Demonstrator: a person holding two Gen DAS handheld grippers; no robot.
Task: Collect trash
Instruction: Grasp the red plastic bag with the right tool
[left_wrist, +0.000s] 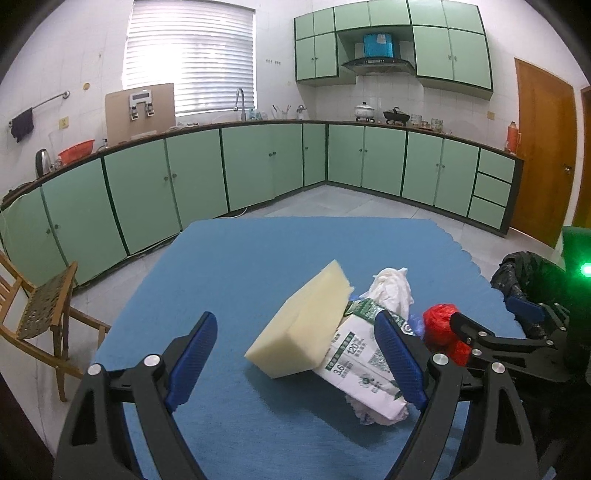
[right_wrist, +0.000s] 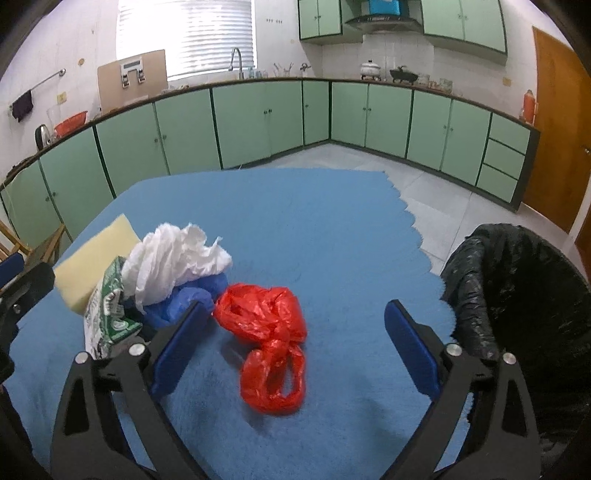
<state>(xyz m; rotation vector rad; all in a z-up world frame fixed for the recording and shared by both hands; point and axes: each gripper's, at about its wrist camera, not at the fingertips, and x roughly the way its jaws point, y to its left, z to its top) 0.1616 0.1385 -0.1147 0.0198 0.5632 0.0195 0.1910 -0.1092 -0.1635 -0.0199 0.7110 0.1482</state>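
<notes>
Right gripper open, jaws either side of the red bag, pads clear of it. Left gripper open, empty, over the sponge and tissue pack. Bag likely very light, limp, slick; best pinched at the bunched middle. Crumpled red film, looped handles, lying on the blue cloth near the bin.

**Count on the blue surface**

One yellow sponge block. One printed tissue pack. One white crumpled paper wad. One blue plastic bag. One red plastic bag. One black-lined bin. Two claws: left claw, right claw.
</notes>
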